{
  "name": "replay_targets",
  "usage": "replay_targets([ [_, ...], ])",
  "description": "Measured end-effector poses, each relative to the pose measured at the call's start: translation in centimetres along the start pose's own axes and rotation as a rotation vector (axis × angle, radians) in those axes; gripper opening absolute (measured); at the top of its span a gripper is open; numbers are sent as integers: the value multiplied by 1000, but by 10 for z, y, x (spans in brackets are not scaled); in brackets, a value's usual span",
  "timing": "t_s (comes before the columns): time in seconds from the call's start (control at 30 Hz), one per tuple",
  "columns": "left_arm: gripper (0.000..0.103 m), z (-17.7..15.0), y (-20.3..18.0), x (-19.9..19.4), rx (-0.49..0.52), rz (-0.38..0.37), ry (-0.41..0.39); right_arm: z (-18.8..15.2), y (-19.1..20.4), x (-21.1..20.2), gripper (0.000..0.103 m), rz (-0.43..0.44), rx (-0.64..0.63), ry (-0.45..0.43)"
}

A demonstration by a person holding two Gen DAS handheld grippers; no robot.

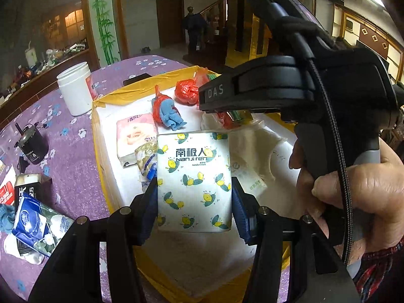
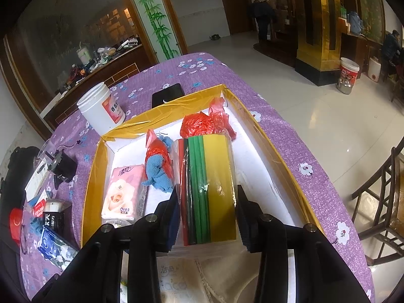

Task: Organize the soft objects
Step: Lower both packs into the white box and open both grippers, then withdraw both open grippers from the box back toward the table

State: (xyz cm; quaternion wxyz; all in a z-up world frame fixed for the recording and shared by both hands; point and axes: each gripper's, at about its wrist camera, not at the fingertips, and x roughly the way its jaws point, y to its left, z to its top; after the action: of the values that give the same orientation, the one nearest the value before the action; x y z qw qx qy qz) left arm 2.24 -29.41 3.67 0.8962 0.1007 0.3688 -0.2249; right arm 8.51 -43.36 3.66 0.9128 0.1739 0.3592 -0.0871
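While both packs hang over the yellow-walled box (image 2: 91, 176), the placing step is in hand. Left gripper (image 1: 194, 202) clenches the lemon-print tissue pack (image 1: 194, 176) above the box's near edge; right gripper (image 2: 208, 217) grips the wrapped sponge pack (image 2: 209, 189) mid-box, jaws just easing apart. Next: lower each to bare floor beside the pink tissue pack (image 2: 123, 194) & blue cloth (image 2: 159, 174), then let go.

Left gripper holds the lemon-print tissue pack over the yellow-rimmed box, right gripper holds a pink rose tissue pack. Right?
Not quite. The right gripper holds a clear-wrapped stack of red, green and yellow sheets, per the right wrist view; the pink rose tissue pack lies in the box.
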Motion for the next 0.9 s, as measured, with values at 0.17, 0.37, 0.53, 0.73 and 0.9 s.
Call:
replay_targets([
  [0.17, 51, 0, -1, -2, 4, 1, -9, 0, 0, 0, 44, -2, 0, 1],
  [0.37, 51, -1, -4, -7, 21, 8, -32, 1, 1, -3, 58, 0, 2, -26],
  [0.53, 61, -1, -5, -16, 25, 17, -78, 1, 0, -7, 58, 6, 8, -41],
  [0.73, 71, 1, -4, -27, 21, 17, -141, 0, -4, -22, 62, 59, 38, -106],
  [0.9, 73, 3, 0, -28, 9, 27, -152, 2, -8, -33, 63, 64, 60, -158],
])
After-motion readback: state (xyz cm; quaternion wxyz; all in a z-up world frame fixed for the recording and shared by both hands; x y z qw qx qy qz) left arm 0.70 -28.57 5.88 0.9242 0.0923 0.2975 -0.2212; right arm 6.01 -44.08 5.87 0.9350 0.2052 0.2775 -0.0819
